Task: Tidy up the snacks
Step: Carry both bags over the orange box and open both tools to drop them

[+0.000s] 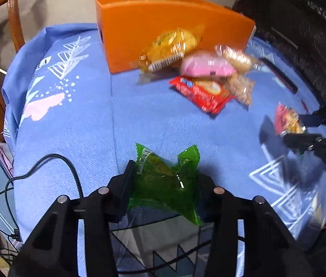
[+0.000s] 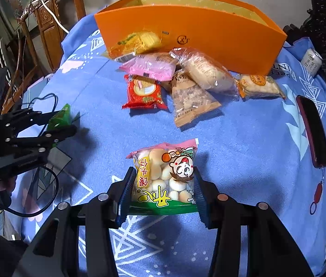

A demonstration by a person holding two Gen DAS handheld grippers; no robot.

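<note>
My left gripper (image 1: 163, 173) is shut on a green snack packet (image 1: 165, 180) and holds it above the blue cloth; it also shows in the right wrist view (image 2: 59, 124). My right gripper (image 2: 163, 175) is shut on a bag of small round biscuits (image 2: 165, 180) with a cartoon face; it also shows in the left wrist view (image 1: 296, 127). An orange box (image 2: 197, 37) stands open at the back of the table. In front of it lie a yellow packet (image 2: 137, 41), a pink packet (image 2: 151, 65), a red packet (image 2: 143, 92), a brown packet (image 2: 190, 97) and clear-wrapped pastries (image 2: 209, 71).
Another pastry (image 2: 259, 86) and a white can (image 2: 311, 61) lie at the right near the box. A dark phone (image 2: 312, 131) lies at the right edge of the blue tablecloth (image 2: 243, 138). Wooden chairs (image 2: 47, 11) stand at the left. A black cable (image 1: 47, 161) trails on the cloth.
</note>
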